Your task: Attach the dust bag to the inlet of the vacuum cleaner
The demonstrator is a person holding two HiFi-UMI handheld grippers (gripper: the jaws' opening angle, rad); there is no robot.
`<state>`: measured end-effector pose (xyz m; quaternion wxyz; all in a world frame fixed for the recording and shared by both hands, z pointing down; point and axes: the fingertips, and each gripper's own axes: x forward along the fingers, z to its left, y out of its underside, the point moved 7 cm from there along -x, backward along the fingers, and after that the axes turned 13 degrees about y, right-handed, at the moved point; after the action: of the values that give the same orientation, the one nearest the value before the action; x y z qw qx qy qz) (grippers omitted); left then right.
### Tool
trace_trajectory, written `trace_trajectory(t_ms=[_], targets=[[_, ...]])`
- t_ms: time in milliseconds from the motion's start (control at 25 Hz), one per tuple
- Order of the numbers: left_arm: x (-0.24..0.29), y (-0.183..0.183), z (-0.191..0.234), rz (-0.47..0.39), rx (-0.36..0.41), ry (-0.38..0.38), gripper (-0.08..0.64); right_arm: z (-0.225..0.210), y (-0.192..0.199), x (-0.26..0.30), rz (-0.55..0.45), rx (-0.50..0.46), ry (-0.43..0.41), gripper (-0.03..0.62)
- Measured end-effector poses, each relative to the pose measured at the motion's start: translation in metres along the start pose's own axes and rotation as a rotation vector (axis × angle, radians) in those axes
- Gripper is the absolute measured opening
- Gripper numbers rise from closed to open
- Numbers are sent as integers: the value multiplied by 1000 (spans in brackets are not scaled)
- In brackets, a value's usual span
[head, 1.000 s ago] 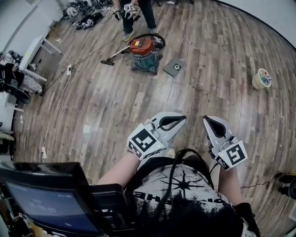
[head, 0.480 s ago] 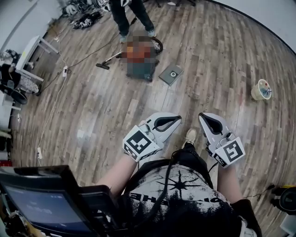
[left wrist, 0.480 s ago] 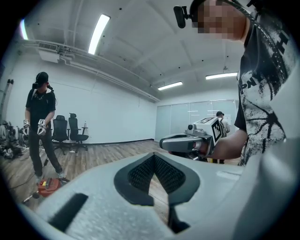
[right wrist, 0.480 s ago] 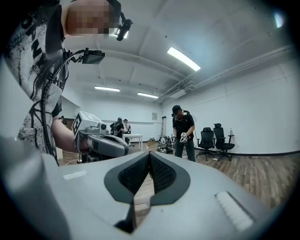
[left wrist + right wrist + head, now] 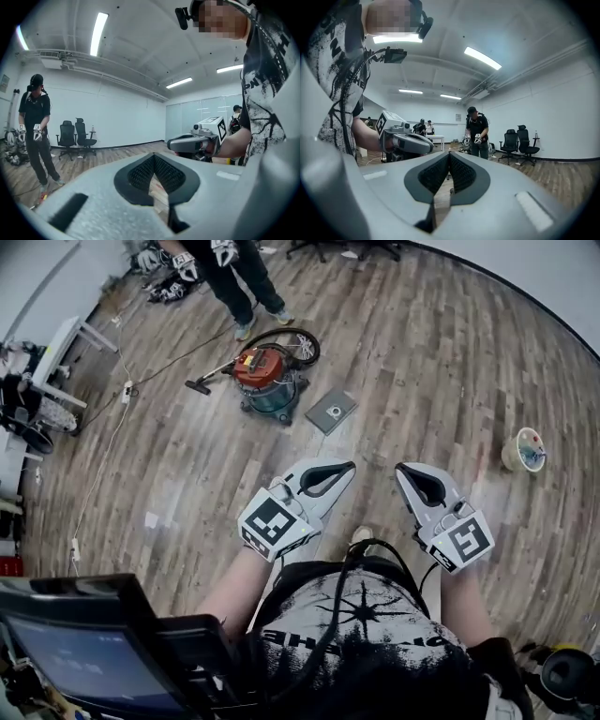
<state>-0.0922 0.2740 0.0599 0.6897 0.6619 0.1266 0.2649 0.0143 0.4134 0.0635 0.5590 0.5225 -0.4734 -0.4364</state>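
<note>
Most of the head view is wood floor [image 5: 422, 362]. The vacuum cleaner [image 5: 267, 381], with a red top and a blue-green drum, sits well ahead of both grippers, off toward the left gripper's side. The dust bag [image 5: 331, 412] is a flat grey square with a round hole. It lies on the floor just beside the vacuum, on the side facing the grippers, so it's not on the inlet. It's roughly straight out from the left gripper [image 5: 351, 465], closer to it than the vacuum is, but still well apart from either gripper.

Counting things:
- one other person [image 5: 230, 277] standing past the vacuum
- one vacuum cleaner, with one hose [image 5: 298, 337] looped behind it and one wand [image 5: 214, 377] lying out to its far side
- two office chairs [image 5: 77, 136] by the back wall
- one dust bag
- two grippers
- one small round object [image 5: 523, 449] on the floor way out beyond the right gripper [image 5: 401, 469]; can't tell what it is

Both hands hold their grippers out in front of the chest, side by side with a gap between them. They point about level, marker cubes back toward the body. The left gripper's jaws are pressed together with nothing in them, and the right gripper's are the same.
</note>
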Motion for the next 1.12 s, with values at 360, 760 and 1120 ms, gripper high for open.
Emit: trace_trajectory(t_ms=[360, 760, 1120], targets=[[65, -12, 43, 10, -8, -9, -2, -74, 11, 15, 12, 28, -23, 3], [78, 6, 110, 8, -41, -7, -2, -105, 23, 81, 32, 3, -54, 3], [85, -13, 252, 2, 1, 27, -2, -163, -6, 212, 35, -48, -45, 3]])
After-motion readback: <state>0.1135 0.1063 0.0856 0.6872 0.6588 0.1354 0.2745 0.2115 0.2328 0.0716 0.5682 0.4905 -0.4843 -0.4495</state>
